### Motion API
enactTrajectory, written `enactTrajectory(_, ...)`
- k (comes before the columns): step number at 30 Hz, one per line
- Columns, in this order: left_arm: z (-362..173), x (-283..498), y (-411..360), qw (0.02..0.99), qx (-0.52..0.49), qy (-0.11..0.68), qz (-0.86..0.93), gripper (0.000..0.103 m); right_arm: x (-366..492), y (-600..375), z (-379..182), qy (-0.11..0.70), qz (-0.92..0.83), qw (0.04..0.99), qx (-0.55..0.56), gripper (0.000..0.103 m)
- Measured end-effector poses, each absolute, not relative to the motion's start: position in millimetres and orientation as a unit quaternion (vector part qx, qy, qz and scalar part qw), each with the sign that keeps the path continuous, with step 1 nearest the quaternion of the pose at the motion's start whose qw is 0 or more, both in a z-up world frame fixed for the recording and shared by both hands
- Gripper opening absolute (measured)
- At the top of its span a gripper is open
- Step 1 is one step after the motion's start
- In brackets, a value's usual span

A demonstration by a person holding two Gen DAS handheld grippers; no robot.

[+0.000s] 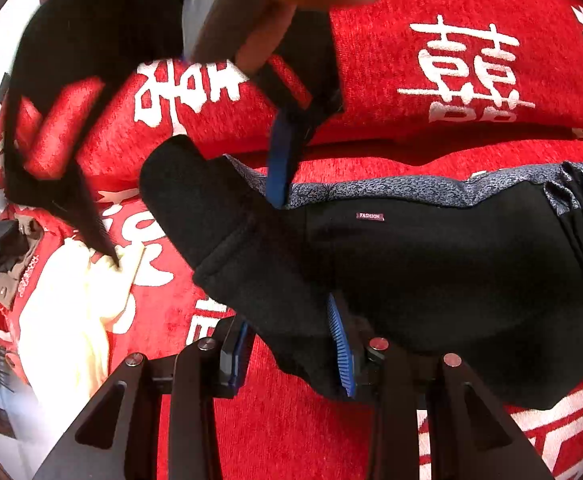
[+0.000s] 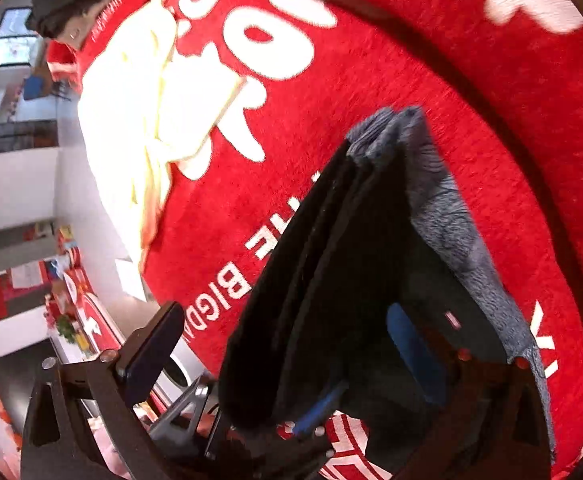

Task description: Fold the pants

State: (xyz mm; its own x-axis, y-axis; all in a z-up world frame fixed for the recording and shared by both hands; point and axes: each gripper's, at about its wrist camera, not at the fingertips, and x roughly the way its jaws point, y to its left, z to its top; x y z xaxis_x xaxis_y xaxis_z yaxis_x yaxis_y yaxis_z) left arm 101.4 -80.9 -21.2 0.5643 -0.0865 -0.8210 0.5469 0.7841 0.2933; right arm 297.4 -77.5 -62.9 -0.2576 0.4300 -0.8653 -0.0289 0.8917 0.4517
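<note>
1. Up close, the left gripper (image 1: 291, 344) is clamped on the near edge of the black pants (image 1: 411, 264), which lie bunched on the red blanket (image 1: 291, 432).
2. A bit further out, the right gripper (image 1: 281, 184) sits at the grey-lined waistband, jaws spread, not pinching as far as the blur lets anyone tell.
3. Risk: if that side goes unheld, the fold probably drags crooked.
4. Way back, a cream garment (image 1: 67, 312) could get snagged.
</note>
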Motion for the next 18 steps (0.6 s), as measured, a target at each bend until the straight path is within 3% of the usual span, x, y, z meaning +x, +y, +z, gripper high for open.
enactTrajectory(1, -21.4, 101.5, -81.2, 0.841, 0.266, 0.432, -0.186, 0.037, 296.2, -74.8, -67.0, 0.775, 0.19, 0.591, 0.121, 0.04)
enactTrajectory(2, -21.7, 103.2, -81.0, 0.838, 0.256, 0.444, -0.187, 0.037, 293.8, -73.1, -69.9, 0.78, 0.181, 0.59, 0.101, 0.028)
enactTrajectory(3, -19.1, 103.0, -81.0, 0.841, 0.248, 0.445, -0.185, 0.037, 290.4, -74.4, -68.8, 0.777, 0.179, 0.596, 0.095, 0.023)
enactTrajectory(18, 83.7, 37.3, -140.9, 0.855, 0.196, 0.401, -0.266, 0.037, 165.4, -213.7, 36.7, 0.613, 0.21, 0.699, 0.302, 0.022)
